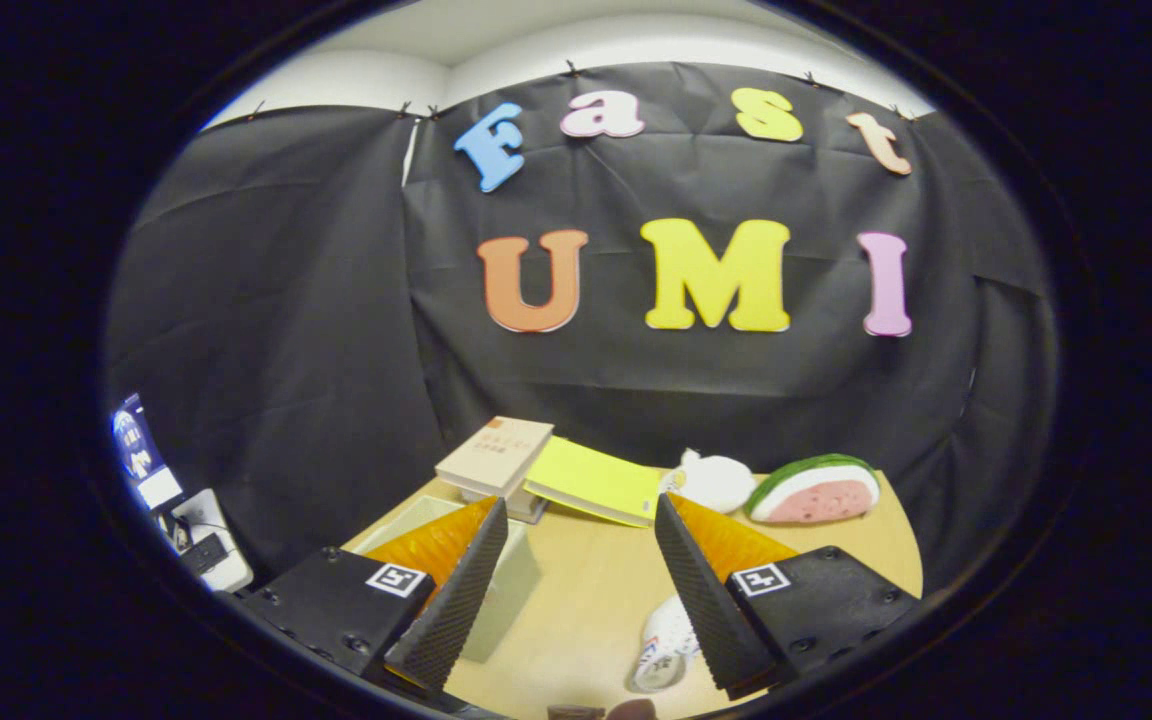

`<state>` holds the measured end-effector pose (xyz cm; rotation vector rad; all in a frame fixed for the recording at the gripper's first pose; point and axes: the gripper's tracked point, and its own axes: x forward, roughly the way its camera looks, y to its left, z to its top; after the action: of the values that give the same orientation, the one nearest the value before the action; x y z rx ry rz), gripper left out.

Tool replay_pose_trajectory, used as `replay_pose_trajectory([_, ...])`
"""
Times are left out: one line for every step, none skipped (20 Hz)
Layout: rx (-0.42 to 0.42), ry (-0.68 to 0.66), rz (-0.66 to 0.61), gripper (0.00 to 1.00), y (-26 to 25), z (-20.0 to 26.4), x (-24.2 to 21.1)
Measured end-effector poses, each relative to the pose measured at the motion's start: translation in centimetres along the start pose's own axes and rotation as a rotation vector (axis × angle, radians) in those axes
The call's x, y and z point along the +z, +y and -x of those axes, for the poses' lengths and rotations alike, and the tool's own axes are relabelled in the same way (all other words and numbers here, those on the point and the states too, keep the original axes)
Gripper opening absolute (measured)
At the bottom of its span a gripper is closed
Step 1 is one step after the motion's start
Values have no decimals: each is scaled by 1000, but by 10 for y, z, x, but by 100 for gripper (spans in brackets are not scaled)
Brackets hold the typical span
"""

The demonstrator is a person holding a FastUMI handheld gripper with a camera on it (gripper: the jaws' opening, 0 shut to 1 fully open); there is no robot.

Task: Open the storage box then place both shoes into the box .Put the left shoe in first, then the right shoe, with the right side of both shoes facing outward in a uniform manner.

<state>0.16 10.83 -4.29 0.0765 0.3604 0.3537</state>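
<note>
The gripper [581, 520] hung above the pale wooden table [586, 590] with its ribbed, wedge-shaped fingers spread wide and nothing between them. A translucent storage box [506, 585] lay under the left finger; a white shoe [664, 645] with small coloured markings (too blurred to read) sat beside the right finger. Beyond were a tan-covered book [496, 455], a smooth yellow folder [596, 480], a white plush toy [716, 480] and a watermelon-slice cushion [816, 490].

Wooden table [586, 590] with books [496, 455], yellow folder [596, 480], watermelon toy [816, 490], shoe [664, 640], storage box [506, 580].
</note>
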Motion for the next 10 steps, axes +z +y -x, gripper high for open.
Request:
replay_pose_trajectory([-26,16,-1,96,-17,2,-9])
replay_pose_trajectory([-51,41,-3,97,-34,1,-23])
replay_pose_trajectory([-68,66,-7,97,-48,-2,-36])
replay_pose_trajectory([-81,96,-11,97,-59,-7,-51])
replay_pose_trajectory([-85,128,-13,97,-68,-14,-70])
replay_pose_trajectory([-94,154,-15,97,-76,-21,-85])
replay_pose_trajectory([-97,190,-14,97,-86,-30,-107])
replay_pose_trajectory([-94,229,-18,97,-90,-36,-124])
replay_pose_trajectory([-91,270,-25,97,-97,-45,-145])
replay_pose_trajectory([-85,307,-33,97,-100,-51,-160])
